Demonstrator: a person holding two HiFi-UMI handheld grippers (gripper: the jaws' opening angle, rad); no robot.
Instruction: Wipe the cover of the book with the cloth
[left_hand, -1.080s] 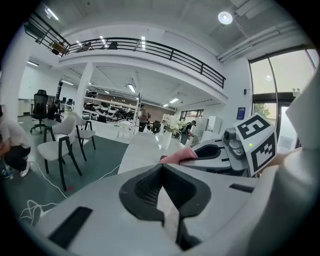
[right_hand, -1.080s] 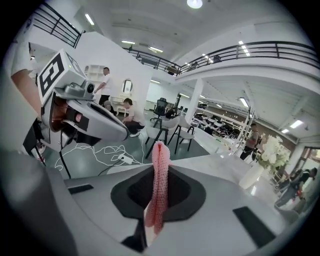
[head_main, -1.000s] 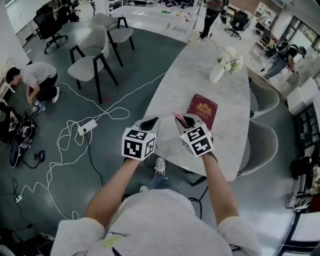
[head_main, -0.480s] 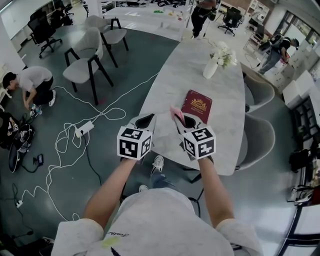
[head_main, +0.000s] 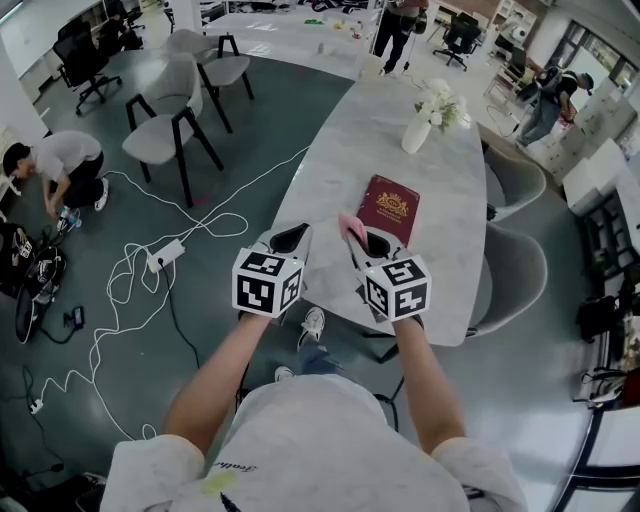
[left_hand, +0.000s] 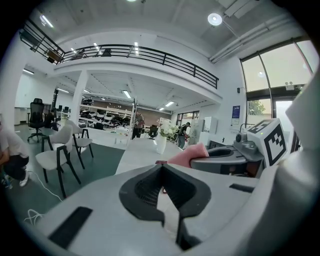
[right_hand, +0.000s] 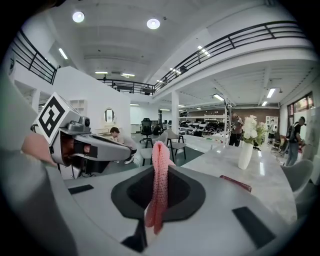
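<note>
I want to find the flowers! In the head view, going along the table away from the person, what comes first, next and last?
First the pink cloth pinched in the right claw → red book → white vase with flowers.

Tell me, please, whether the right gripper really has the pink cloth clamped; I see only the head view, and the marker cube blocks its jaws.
Observer: Yes. In the right gripper view, the right gripper has its jaws shut on the pink cloth, which stands up between them as a thin fold.
Operator: Thank you. Is the left gripper carrying anything?
Observer: No. The left gripper view shows the left gripper with its jaws together and nothing between them.
Operator: And is the cloth on the book?
Observer: Not yet. In the right gripper view the book lies flat on the table, ahead and to the right of the cloth and apart from it.
</note>
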